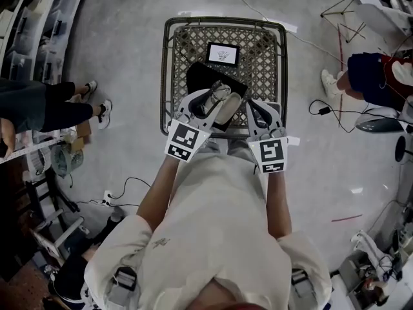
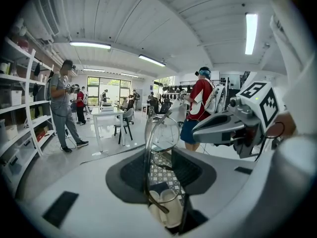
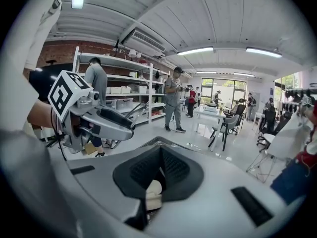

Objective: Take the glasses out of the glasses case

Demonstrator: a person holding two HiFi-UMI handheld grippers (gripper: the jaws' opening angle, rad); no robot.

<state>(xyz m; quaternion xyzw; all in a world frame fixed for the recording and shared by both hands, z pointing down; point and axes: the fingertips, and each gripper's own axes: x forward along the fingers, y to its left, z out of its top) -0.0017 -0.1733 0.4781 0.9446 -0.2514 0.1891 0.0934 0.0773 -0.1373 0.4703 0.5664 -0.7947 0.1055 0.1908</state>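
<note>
A pair of thin-rimmed glasses (image 1: 216, 94) stands upright between the jaws of my left gripper (image 1: 208, 102), which is shut on its frame. In the left gripper view one lens of the glasses (image 2: 162, 133) rises above the left gripper (image 2: 161, 170). The glasses case (image 1: 230, 108), black outside and cream inside, lies open at the near edge of the wicker table (image 1: 264, 50), just below both grippers. My right gripper (image 1: 253, 112) hangs beside it on the right. Only a narrow slit shows between the right gripper (image 3: 158, 175) jaws, with nothing in it.
A small framed card (image 1: 222, 54) stands at the table's far side. One person's legs (image 1: 58, 105) are on the floor to the left and another person (image 1: 381, 70) is at the right. Cables (image 1: 322, 108) trail over the floor. Shelves (image 3: 124, 88) and white tables (image 3: 218, 115) stand further off.
</note>
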